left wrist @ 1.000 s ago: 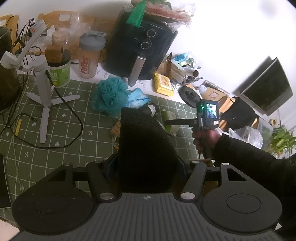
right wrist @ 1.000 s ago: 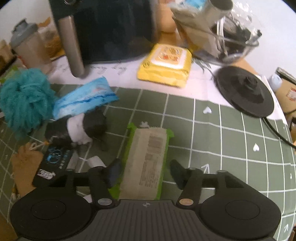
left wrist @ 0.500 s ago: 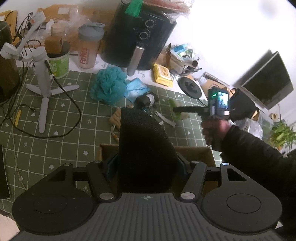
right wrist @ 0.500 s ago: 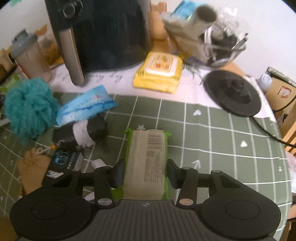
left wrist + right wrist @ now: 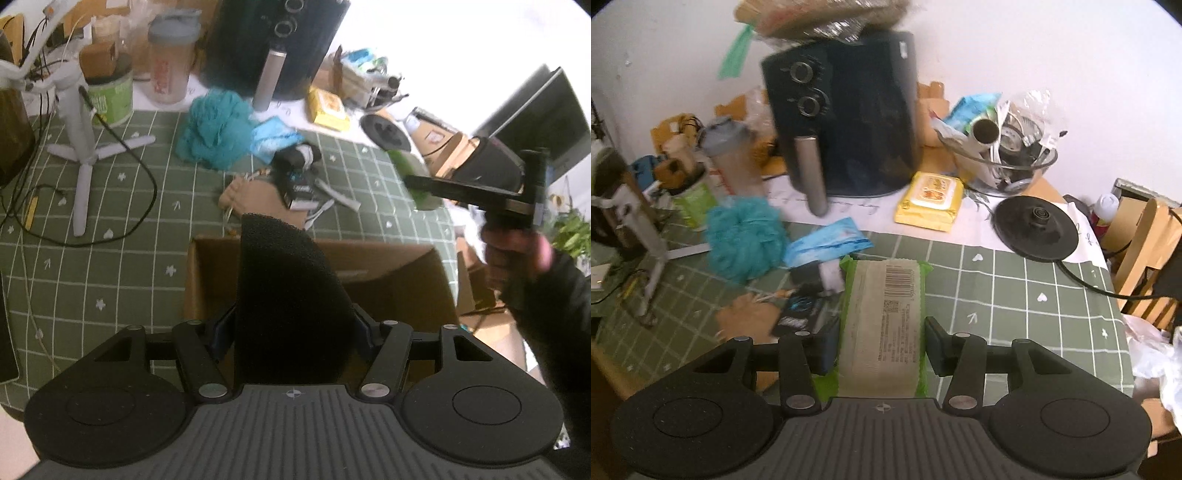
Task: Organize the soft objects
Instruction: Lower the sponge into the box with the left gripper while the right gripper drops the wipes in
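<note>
My left gripper (image 5: 293, 328) is shut on a black sponge (image 5: 284, 288) and holds it above an open cardboard box (image 5: 388, 266). My right gripper (image 5: 881, 345) is shut on a green wet-wipes pack (image 5: 882, 325) and holds it lifted above the green mat; the pack also shows blurred in the left wrist view (image 5: 415, 177). A teal bath pouf (image 5: 744, 238) and a blue pack (image 5: 829, 242) lie on the mat near the air fryer. A black-and-white rolled item (image 5: 297, 157) and a tan cloth (image 5: 251, 195) lie further in.
A black air fryer (image 5: 846, 118) stands at the back. A yellow wipes pack (image 5: 932, 201), a kettle base (image 5: 1036, 227) and a glass bowl of clutter (image 5: 1004, 158) lie right of it. A white tripod (image 5: 79, 140), cables and a shaker bottle (image 5: 171, 59) stand left.
My right gripper closed on the green pack and lifted it up and back off the mat. My left gripper drew back with the sponge until the cardboard box came under it.
</note>
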`<action>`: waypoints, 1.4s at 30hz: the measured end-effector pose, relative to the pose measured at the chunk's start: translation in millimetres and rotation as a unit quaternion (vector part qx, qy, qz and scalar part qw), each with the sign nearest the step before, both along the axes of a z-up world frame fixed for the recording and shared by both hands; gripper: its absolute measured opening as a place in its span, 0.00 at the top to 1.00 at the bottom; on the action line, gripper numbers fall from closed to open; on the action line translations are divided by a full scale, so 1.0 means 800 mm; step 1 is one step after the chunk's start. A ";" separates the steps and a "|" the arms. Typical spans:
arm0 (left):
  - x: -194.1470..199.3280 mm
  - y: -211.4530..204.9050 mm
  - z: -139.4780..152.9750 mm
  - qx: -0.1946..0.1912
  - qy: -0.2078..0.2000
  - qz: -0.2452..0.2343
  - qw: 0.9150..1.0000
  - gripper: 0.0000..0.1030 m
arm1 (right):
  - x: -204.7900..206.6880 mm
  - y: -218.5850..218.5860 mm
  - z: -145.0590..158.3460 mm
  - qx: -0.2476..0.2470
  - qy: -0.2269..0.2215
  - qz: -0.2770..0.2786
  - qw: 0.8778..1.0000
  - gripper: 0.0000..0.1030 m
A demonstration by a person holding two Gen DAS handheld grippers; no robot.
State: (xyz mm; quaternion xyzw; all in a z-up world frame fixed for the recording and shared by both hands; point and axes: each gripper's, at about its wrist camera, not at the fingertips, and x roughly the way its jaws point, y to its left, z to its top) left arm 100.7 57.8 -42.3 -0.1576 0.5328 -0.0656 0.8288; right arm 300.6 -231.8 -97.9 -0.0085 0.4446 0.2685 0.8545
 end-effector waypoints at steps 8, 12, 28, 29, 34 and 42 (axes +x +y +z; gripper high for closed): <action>0.000 -0.004 -0.013 0.010 0.016 0.025 1.000 0.16 | -0.065 -0.013 0.038 0.039 -0.002 0.005 0.999 0.51; -0.003 -0.010 -0.007 0.012 0.001 0.026 1.000 0.09 | -0.092 -0.022 0.051 0.064 0.001 0.007 0.998 0.51; -0.029 -0.026 0.006 0.067 -0.034 0.041 0.996 0.10 | -0.188 -0.005 0.066 0.095 0.030 0.079 0.992 0.51; -0.030 -0.026 0.007 0.068 -0.035 0.042 0.996 0.10 | -0.191 -0.002 0.065 0.093 0.032 0.083 0.992 0.51; -0.039 -0.024 0.010 0.066 -0.040 0.054 0.996 0.10 | -0.203 0.009 0.066 0.082 0.029 0.095 0.992 0.51; -0.046 -0.024 0.015 0.071 -0.043 0.067 0.994 0.10 | -0.207 0.042 0.058 0.036 0.039 0.134 0.990 0.30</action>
